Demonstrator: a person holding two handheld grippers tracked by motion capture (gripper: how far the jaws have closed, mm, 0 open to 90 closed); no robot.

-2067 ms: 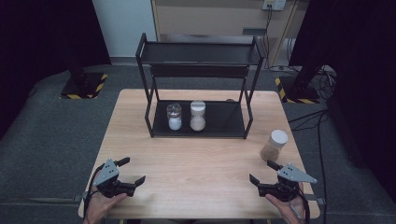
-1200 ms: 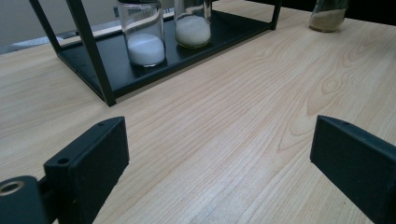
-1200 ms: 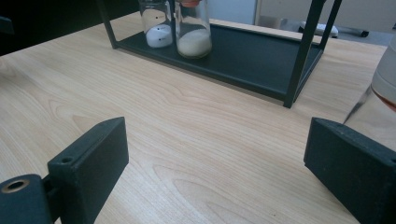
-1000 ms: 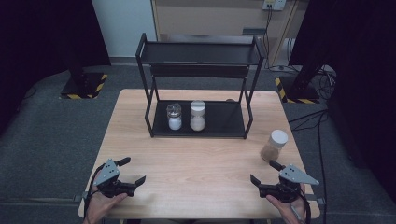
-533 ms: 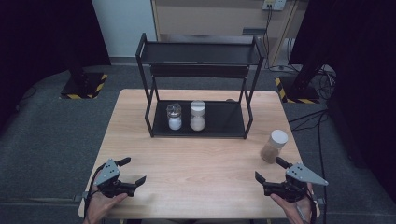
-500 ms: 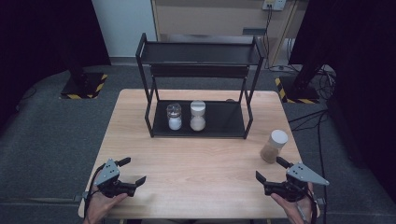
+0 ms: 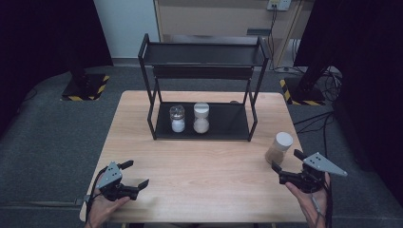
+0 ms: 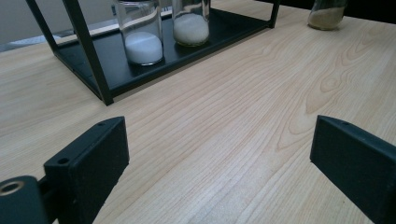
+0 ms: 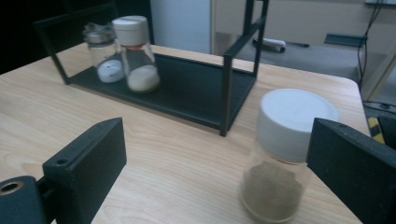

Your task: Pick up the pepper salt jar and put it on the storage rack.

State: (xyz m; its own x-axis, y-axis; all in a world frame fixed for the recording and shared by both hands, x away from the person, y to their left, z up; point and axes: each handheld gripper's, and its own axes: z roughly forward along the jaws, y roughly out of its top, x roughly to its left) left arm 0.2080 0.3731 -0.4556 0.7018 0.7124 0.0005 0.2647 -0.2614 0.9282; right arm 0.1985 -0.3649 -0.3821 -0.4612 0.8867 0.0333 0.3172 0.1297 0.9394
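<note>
A grey carpeted floor (image 7: 43,142) surrounds a light wooden table (image 7: 204,166), its grain running side to side, with dark curtains to either side and a pale wall and cabinet behind. Toward the table's far edge stands a black two-tier metal rack (image 7: 203,85); on its lower shelf sit two upright jars, one with a clear lid and white contents (image 7: 177,118), one with a white cap and pale powder (image 7: 201,118), side by side and near each other. The jar of brown powder (image 7: 279,148) stands upright on the bare tabletop near the right edge, outside the rack, white cap up, its long axis vertical. The right gripper (image 7: 286,162) sits just beside that jar, jaws spread wide; in the right gripper view the jar (image 9: 286,154) stands partly in front of the right-hand jaw. The left gripper (image 7: 134,175) rests low at the near left corner, jaws likewise wide apart over bare wood, holding nothing.
</note>
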